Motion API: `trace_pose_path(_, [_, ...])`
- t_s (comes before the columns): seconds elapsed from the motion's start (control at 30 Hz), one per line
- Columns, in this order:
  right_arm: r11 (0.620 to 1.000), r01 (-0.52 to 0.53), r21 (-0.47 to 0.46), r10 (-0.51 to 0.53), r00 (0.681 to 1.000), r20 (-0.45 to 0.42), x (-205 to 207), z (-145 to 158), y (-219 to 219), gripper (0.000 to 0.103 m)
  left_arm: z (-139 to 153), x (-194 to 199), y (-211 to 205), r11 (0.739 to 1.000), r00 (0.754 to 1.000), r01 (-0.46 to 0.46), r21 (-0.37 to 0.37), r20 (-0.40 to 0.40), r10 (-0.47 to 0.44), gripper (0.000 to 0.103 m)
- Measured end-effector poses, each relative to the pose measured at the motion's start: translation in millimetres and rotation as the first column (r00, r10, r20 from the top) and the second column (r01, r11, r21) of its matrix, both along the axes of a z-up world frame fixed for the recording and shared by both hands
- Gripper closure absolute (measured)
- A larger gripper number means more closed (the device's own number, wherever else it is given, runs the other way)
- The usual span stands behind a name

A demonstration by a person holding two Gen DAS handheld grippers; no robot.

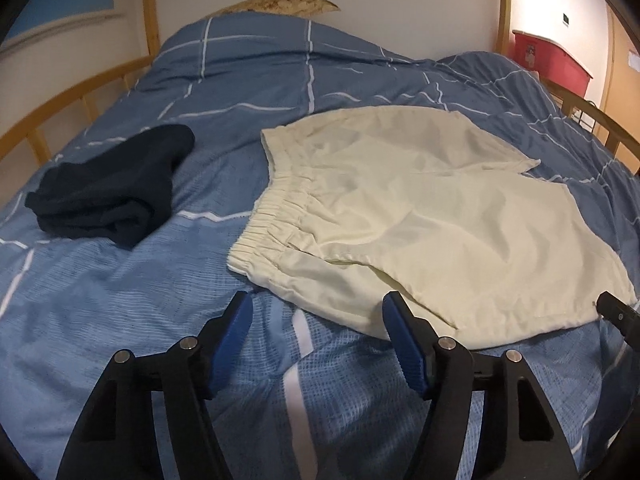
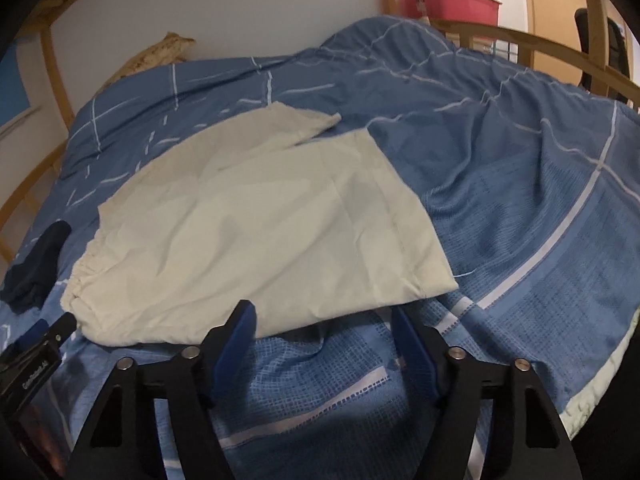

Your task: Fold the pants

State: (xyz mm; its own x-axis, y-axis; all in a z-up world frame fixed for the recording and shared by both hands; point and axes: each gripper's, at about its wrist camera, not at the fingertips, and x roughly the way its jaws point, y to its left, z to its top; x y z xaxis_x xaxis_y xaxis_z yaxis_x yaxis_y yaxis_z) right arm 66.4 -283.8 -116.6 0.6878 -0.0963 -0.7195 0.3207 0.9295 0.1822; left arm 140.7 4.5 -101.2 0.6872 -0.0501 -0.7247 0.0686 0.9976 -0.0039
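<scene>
Since the pants (image 1: 420, 216) lie flat on the bed (image 1: 120, 320) for folding, each tool, left (image 1: 316, 312) and right (image 2: 324, 316), hangs just short of their near edge, jaws apart and empty.

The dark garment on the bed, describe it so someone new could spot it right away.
On the blue checked duvet, look left of the spread-out cream shorts. The dark navy garment lies there as a small folded bundle, the only dark item, apart from the shorts.
</scene>
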Motion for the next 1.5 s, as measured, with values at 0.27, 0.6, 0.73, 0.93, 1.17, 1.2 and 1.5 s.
trace_pose_path(0.27, [1.000,0.014,0.005,-0.014,1.000,0.009,9,1,0,0.043,-16,15,7,0.997,0.997,-0.032,-0.069,-0.070,0.027,0.048])
trace_pose_path(0.6, [0.999,0.000,-0.046,0.000,1.000,-0.005,13,-3,5,0.058,-24,30,10,0.990,0.992,-0.075,-0.119,-0.106,0.063,0.079])
trace_pose_path(0.73, [0.998,-0.004,-0.060,0.004,1.000,-0.003,13,-2,4,0.073,-19,28,7,0.992,0.994,-0.077,-0.095,-0.087,0.069,0.089])
trace_pose_path(0.93, [0.999,-0.028,-0.037,0.029,0.999,0.021,13,4,-3,0.094,-5,22,1,0.996,0.996,-0.076,-0.046,-0.041,0.074,0.095])
trace_pose_path(1.17, [0.999,-0.044,-0.027,0.046,0.997,0.066,1,20,-4,0.098,4,8,0,0.995,0.996,-0.086,-0.051,-0.021,0.085,0.098])
trace_pose_path(1.2, [0.999,-0.043,-0.029,0.045,0.997,0.068,-2,21,-4,0.098,4,4,1,0.995,0.996,-0.088,-0.055,-0.023,0.087,0.098])
trace_pose_path(1.5, [0.999,-0.031,-0.034,0.035,0.994,0.105,-13,37,-12,0.098,17,0,-9,0.996,0.996,-0.086,-0.024,-0.029,0.085,0.099])
